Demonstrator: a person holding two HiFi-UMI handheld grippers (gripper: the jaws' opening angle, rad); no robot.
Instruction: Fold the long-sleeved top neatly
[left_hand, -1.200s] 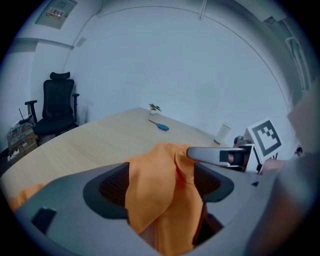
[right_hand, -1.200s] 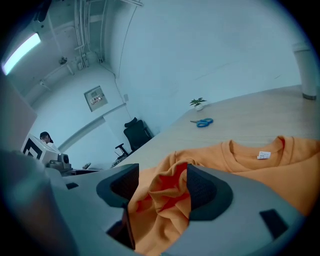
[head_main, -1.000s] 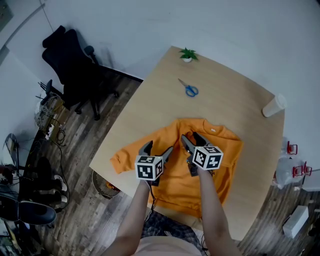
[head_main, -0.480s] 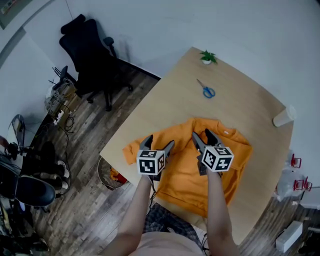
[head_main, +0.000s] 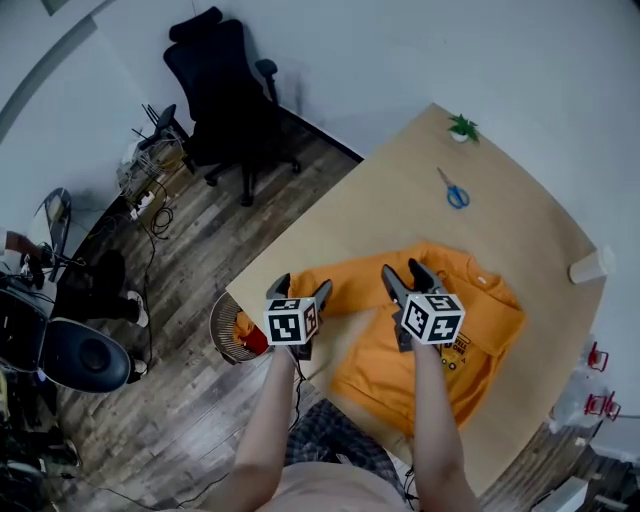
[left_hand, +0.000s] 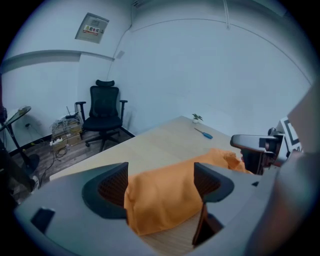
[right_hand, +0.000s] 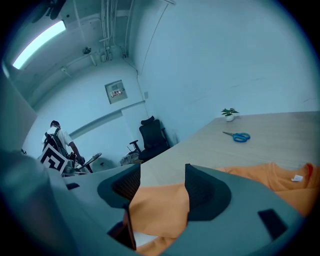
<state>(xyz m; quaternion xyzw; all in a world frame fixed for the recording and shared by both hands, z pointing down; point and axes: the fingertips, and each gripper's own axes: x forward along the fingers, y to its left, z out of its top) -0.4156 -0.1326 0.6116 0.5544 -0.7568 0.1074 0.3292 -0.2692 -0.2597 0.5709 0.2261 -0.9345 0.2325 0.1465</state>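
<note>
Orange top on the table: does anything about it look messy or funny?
A little. The orange top lies slanted across the table, not squared to its edges. One sleeve sticks out toward the table's edge, while the other sleeve looks bunched against the body.

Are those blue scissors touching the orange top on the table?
Apart. The head view shows a strip of bare table between the scissors and the orange top.

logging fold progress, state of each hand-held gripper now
Left hand-held gripper: open, orange top seen between the jaws, not pinched.
Right hand-held gripper: open, over the orange top, holding nothing.
</note>
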